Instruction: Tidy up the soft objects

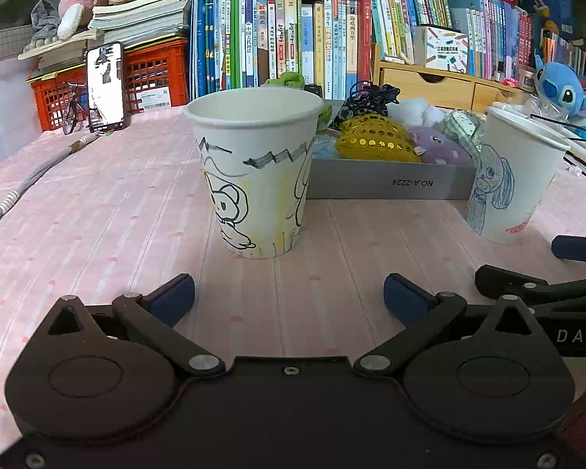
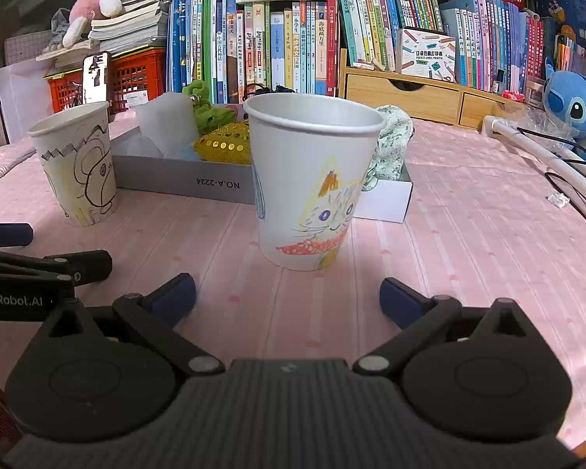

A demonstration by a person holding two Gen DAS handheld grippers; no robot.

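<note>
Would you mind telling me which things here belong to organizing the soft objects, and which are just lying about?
For the job:
- grey box of soft toys
- yellow sequin toy
- purple plush
- two paper cups

Lying about:
- books
- phone
- red crate
- blue plush

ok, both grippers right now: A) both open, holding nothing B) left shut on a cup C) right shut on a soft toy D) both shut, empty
A: the left gripper and right gripper each have their blue pads spread wide over bare tablecloth, with a paper cup and another paper cup standing untouched ahead of them.
</note>
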